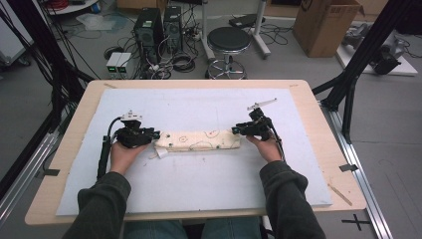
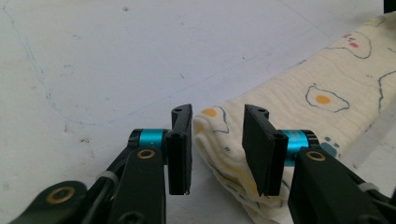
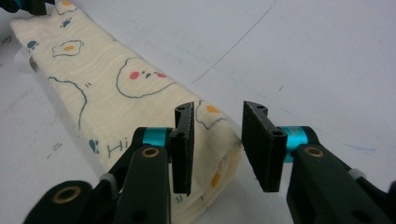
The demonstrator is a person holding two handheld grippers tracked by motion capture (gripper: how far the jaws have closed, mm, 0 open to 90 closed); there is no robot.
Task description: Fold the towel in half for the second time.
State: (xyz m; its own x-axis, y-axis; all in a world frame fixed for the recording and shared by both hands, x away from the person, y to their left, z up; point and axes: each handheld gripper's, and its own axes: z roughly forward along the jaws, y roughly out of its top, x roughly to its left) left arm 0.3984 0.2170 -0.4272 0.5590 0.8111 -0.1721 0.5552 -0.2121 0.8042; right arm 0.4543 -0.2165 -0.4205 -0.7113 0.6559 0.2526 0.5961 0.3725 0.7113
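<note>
A folded cream cloth (image 1: 199,140) printed with fried eggs and small faces lies lengthwise across the middle of the pale blue mat (image 1: 199,179). At its left end is my left gripper (image 1: 155,134), open; in the left gripper view the cloth's (image 2: 327,93) folded corner sits between the spread jaws of this gripper (image 2: 217,144). My right gripper (image 1: 235,130) is at the right end, also open. In the right gripper view that gripper (image 3: 217,142) straddles the corner of the cloth (image 3: 93,79) without pinching it. The cloth rests flat on the mat.
The mat covers most of a wooden table (image 1: 318,124); a thin wooden stick (image 1: 340,194) lies near its right front edge. Beyond the table stand a round stool (image 1: 228,42), computer towers (image 1: 149,30) and a cardboard box (image 1: 323,25). Black frame posts (image 1: 363,55) rise at the right.
</note>
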